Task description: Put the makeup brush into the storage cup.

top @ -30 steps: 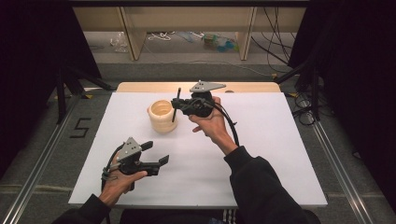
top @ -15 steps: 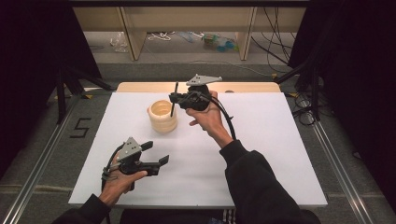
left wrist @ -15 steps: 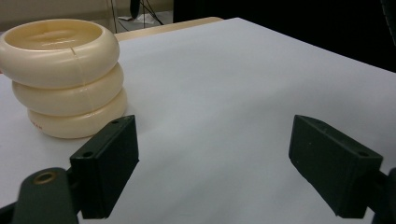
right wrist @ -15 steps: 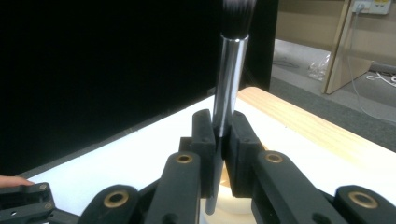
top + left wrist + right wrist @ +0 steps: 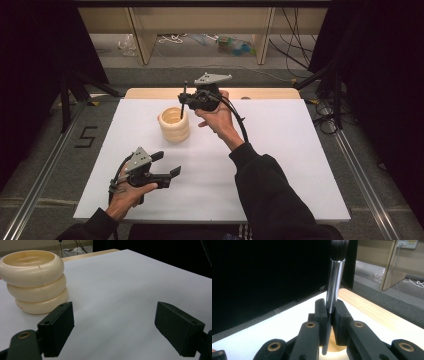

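Observation:
A cream ribbed cup [image 5: 174, 124] shaped like stacked rings stands on the white table [image 5: 280, 165] left of centre; in the left gripper view the cup [image 5: 35, 280] is at the upper left. My right gripper [image 5: 186, 102] is raised just above and right of the cup, shut on a brush [image 5: 334, 282] with a silver ferrule and black bristles pointing up. The brush [image 5: 183, 100] hangs upright, its lower tip over the cup's mouth. My left gripper [image 5: 166, 165] rests near the front left of the table, open, nothing between its fingers [image 5: 57, 330].
A wooden strip [image 5: 150, 93] runs along the table's far edge. Beyond it stand shelf legs, cables and clutter on the floor [image 5: 225, 45]. Black curtains flank both sides. A "5" mark [image 5: 86, 136] lies on the floor at left.
My right gripper has lifted the brush upward, drawing it higher out of the cup. The left gripper has stayed still.

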Tool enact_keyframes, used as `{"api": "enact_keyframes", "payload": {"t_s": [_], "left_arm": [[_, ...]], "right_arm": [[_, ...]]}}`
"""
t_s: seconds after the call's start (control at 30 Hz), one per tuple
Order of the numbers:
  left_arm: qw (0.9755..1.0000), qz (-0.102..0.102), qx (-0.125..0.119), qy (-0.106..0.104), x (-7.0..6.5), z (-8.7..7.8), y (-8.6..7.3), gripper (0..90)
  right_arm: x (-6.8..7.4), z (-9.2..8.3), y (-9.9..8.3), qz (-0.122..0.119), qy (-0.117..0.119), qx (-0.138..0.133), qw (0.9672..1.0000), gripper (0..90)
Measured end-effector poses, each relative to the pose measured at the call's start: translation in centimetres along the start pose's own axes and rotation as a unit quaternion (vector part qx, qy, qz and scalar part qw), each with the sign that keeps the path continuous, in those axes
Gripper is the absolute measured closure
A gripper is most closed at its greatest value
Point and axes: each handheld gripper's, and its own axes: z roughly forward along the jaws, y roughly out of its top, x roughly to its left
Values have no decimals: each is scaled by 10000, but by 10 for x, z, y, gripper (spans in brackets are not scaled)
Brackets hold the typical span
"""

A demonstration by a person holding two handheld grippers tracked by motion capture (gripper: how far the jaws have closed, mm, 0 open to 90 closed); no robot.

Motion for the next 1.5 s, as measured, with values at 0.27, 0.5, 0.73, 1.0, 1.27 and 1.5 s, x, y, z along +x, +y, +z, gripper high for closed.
{"api": "enact_keyframes", "payload": {"t_s": [0.27, 0.5, 0.73, 1.0, 1.27, 1.5], "left_arm": [[10000, -62, -23, 1, -1, 0, 0, 157], [10000, -46, -3, 5, -1, -1, 0, 157], [10000, -63, -25, -2, -1, 0, 0, 157], [10000, 8, -30, -16, 0, -1, 0, 157], [10000, -73, -59, 2, -1, -2, 1, 157], [10000, 15, -40, -9, -1, -1, 1, 157]], "right_arm": [[-4, 9, -2, 9, -82, 75, 9999, 835], [-9, 14, -3, 87, -120, 75, 9999, 835], [-15, 24, -6, 152, -169, 64, 9997, 835], [-12, 33, 2, 60, -191, 84, 9998, 835], [-14, 44, -2, 79, -235, 172, 9995, 835], [-12, 51, -3, 90, -227, 311, 9992, 835]]}}
